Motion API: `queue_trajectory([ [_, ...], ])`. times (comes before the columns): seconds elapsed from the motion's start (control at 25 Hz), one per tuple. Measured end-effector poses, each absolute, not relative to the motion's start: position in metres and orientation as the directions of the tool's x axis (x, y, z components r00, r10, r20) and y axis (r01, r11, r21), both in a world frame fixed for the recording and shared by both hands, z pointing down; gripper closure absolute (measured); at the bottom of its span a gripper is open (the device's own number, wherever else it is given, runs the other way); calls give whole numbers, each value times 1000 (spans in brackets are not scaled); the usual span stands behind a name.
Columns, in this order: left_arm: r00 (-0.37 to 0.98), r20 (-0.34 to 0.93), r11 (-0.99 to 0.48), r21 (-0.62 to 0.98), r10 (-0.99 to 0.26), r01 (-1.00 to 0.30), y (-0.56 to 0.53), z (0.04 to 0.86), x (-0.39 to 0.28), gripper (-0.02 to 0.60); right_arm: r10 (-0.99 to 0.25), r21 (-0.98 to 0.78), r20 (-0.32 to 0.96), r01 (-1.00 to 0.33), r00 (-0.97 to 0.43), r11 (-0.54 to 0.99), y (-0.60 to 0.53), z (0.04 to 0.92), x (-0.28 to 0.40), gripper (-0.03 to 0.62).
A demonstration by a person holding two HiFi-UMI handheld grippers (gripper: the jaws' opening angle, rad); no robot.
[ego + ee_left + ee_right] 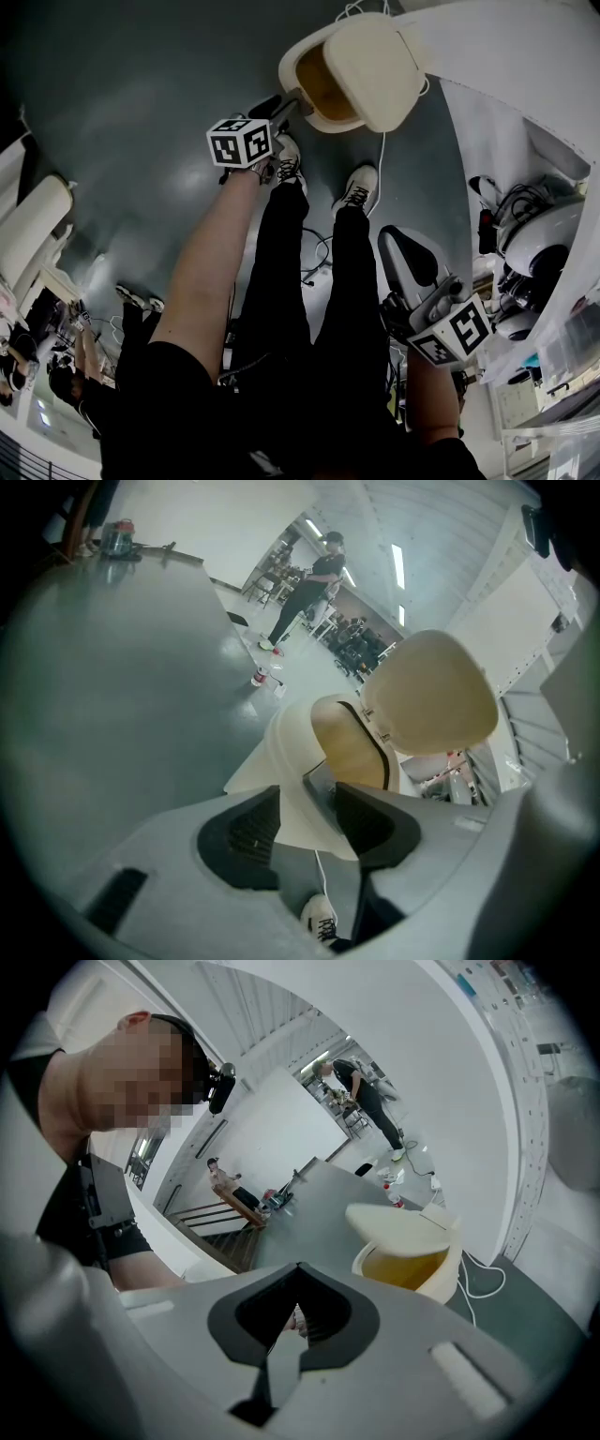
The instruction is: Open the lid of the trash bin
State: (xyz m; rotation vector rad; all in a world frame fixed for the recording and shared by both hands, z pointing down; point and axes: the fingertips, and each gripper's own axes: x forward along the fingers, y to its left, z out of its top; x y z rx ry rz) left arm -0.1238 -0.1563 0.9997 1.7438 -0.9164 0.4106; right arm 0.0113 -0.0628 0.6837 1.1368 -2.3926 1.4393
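Note:
The cream trash bin (314, 98) stands on the grey floor ahead of the person's feet. Its lid (375, 67) is swung up, and the yellowish inside shows. My left gripper (289, 103) reaches to the bin's near rim. In the left gripper view its jaws (305, 825) stand wide open, with the bin's front wall (295, 761) between the pads and the raised lid (431, 691) beyond. My right gripper (401, 246) hangs back by the person's right leg, away from the bin. Its jaws (295, 1321) are shut on nothing, and the bin (408, 1265) is seen ahead of it.
A white cable (382, 155) runs across the floor by the bin. The person's shoes (356, 192) stand just behind it. A white wall (525, 75) and equipment (539, 244) crowd the right side. Other people (309, 583) stand far off across the floor.

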Motion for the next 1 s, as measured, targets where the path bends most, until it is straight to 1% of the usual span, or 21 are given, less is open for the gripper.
queue_trajectory([
  [0.44, 641, 657, -174, 632, -396, -755, -156, 995, -122, 394, -536, -711, 451, -650, -714, 267, -51, 685, 9, 586],
  [0.64, 627, 666, -144, 630, -403, -763, -155, 994, -124, 399, -541, -711, 442, -647, -716, 275, -45, 681, 9, 585],
  [0.68, 629, 665, -136, 636, -403, -760, -155, 992, -123, 408, -543, -711, 439, -646, -716, 277, -45, 678, 10, 586],
  [0.72, 630, 665, -138, 636, -401, -759, -155, 990, -121, 433, -545, -710, 437, -646, -716, 281, -45, 676, 12, 586],
  [0.88, 609, 674, -169, 600, -419, -782, -159, 973, -120, 580, -547, -700, 427, -647, -720, 304, -45, 661, 18, 586],
  [1.0, 620, 639, -175, 619, -454, -766, -161, 944, -120, 580, -548, -690, 419, -646, -724, 326, -42, 647, 23, 585],
])
